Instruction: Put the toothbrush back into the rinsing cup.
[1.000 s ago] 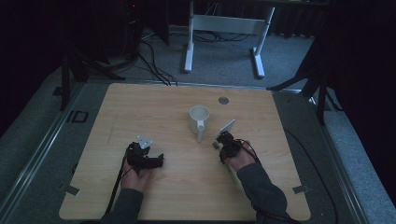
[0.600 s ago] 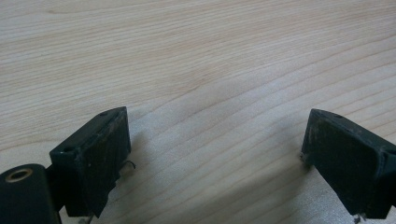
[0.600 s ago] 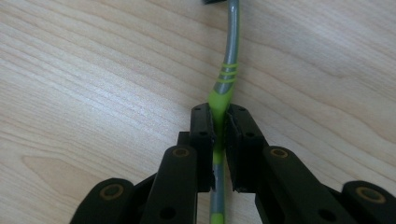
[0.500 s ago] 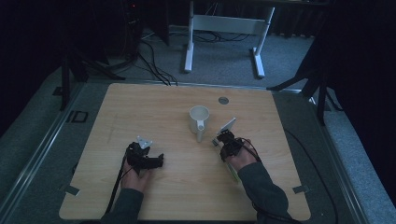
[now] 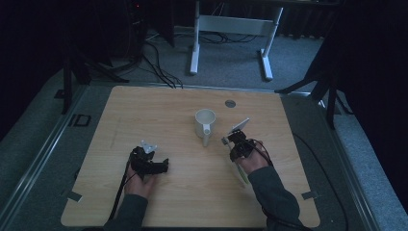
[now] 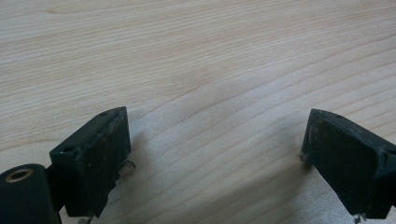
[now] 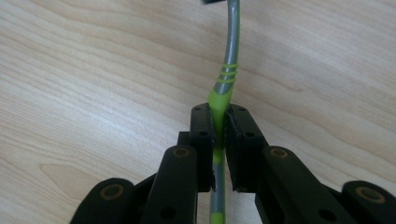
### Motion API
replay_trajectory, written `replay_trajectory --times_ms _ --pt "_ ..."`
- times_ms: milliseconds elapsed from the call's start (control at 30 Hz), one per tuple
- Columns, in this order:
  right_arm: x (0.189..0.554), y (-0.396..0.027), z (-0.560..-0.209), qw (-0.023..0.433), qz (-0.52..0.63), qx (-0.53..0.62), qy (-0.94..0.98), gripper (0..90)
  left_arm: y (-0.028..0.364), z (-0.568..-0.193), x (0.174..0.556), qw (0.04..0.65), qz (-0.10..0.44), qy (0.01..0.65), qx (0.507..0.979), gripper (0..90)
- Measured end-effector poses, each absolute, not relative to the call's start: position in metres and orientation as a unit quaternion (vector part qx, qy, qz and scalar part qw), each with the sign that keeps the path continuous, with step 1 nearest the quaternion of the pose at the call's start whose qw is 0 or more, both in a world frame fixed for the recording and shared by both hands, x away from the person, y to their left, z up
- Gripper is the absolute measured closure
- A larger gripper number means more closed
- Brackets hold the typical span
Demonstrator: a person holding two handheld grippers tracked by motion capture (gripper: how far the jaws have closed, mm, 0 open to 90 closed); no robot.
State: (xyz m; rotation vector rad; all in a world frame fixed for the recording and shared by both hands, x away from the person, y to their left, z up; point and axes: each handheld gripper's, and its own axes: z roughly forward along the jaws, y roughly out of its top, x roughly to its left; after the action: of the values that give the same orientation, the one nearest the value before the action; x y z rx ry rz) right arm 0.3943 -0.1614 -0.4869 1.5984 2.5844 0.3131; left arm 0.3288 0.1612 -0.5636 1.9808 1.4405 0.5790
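My right gripper (image 7: 219,116) is shut on the green part of a green and grey toothbrush (image 7: 227,70), whose grey neck runs forward over the wooden table (image 7: 93,70). In the high view that right gripper (image 5: 231,146) sits just right of a white mug (image 5: 205,122), and the toothbrush handle (image 5: 242,174) trails back beside the forearm. The mug stands upright with its handle turned toward the person. At front left, my left gripper (image 5: 165,166) rests low on the table; in its own view the left gripper (image 6: 215,140) is open over bare wood.
A small round grey disc (image 5: 230,103) lies in the tabletop behind the mug. The table (image 5: 159,110) is framed by a grey metal edge. A white stand (image 5: 231,25) and cables lie on the floor beyond the far edge.
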Motion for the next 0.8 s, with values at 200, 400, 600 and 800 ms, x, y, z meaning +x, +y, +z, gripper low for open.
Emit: replay_trajectory --times_ms 200,400,600,800 --pt "0.395 -0.161 -0.481 0.051 0.117 0.522 0.843 81.6 0.161 -0.564 0.329 0.307 0.219 0.545 0.749 8.3" --pt "0.395 -0.162 -0.478 0.059 0.131 0.525 0.839 81.6 0.161 -0.564 0.329 0.307 0.219 0.545 0.749 8.3" --pt "0.394 -0.163 -0.473 0.071 0.150 0.523 0.836 81.6 0.161 -0.564 0.329 0.307 0.219 0.545 0.749 8.3" --pt "0.393 -0.164 -0.467 0.087 0.172 0.524 0.829 81.5 0.161 -0.564 0.329 0.308 0.219 0.545 0.748 8.3"
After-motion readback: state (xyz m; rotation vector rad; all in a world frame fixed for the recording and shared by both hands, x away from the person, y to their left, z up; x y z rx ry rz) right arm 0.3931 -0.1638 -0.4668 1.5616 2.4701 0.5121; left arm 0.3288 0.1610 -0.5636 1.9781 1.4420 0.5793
